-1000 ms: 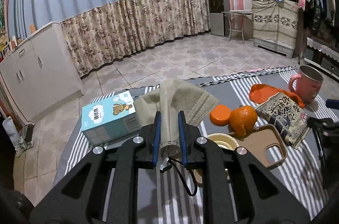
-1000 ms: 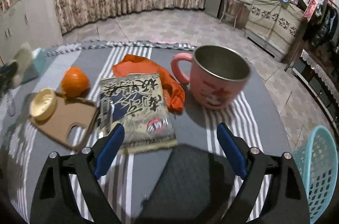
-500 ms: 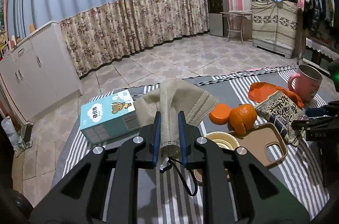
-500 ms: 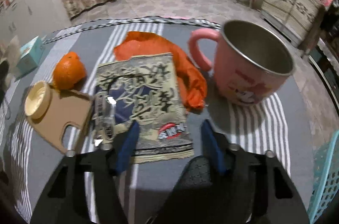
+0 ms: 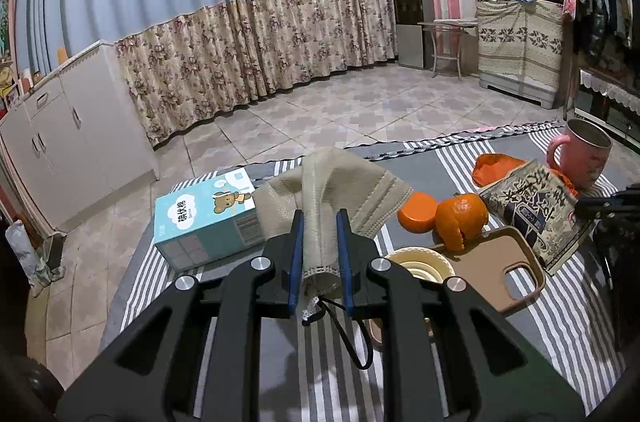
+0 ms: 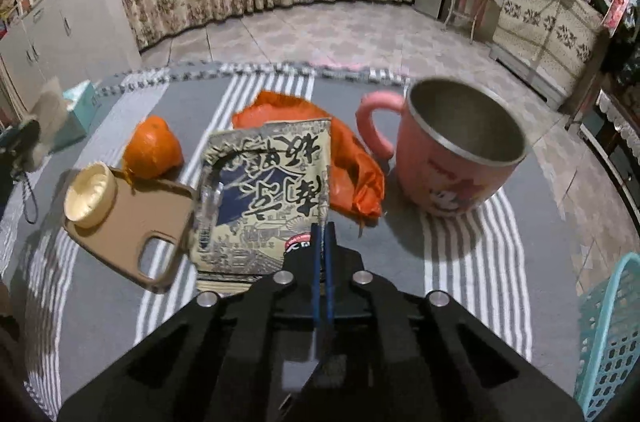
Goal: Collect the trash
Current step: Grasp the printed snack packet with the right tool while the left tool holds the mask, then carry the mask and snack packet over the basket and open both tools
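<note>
Left wrist view: the left gripper (image 5: 319, 220) pinches a beige face mask (image 5: 332, 188) above the striped tablecloth (image 5: 568, 322), a tissue box (image 5: 206, 218) just left of it. Further right, the right gripper (image 6: 322, 227) has its fingers pressed onto the snack wrapper's (image 6: 264, 198) near corner, beside the pink mug (image 6: 460, 162).

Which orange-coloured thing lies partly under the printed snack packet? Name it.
The crumpled orange plastic bag, beside the pink mug; the snack packet overlaps it. The tangerine lies apart, left of the packet.
</note>
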`<state>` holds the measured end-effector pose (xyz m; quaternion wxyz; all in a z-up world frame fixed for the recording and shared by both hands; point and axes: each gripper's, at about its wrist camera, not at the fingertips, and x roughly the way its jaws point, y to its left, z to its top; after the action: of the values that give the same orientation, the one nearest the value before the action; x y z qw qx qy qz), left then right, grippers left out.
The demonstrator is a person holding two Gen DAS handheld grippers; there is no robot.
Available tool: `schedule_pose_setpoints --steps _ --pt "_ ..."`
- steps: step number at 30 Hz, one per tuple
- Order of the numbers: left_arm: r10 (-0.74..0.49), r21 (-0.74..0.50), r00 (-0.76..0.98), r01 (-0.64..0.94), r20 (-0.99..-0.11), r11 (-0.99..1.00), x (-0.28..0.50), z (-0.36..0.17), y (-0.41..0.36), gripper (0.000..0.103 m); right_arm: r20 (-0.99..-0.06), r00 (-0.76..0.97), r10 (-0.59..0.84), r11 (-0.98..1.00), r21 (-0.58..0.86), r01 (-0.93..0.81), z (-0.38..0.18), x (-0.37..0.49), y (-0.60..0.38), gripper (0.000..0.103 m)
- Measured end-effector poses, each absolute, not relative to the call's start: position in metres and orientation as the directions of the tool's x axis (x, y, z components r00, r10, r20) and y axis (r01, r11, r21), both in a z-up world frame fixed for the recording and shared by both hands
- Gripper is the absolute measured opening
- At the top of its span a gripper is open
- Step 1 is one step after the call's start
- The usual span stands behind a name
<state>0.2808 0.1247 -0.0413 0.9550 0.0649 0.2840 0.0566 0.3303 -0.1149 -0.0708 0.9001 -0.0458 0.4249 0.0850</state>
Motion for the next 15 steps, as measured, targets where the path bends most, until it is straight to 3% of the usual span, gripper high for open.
schedule_pose_setpoints --steps 15 --pt "0.151 0.153 0.848 -0.084 -0.508 0.985 0.273 -0.034 0.122 0.014 -0.651 0.753 0.097 0.988 -0.026 -0.15 0.004 0.276 -0.155 0.001"
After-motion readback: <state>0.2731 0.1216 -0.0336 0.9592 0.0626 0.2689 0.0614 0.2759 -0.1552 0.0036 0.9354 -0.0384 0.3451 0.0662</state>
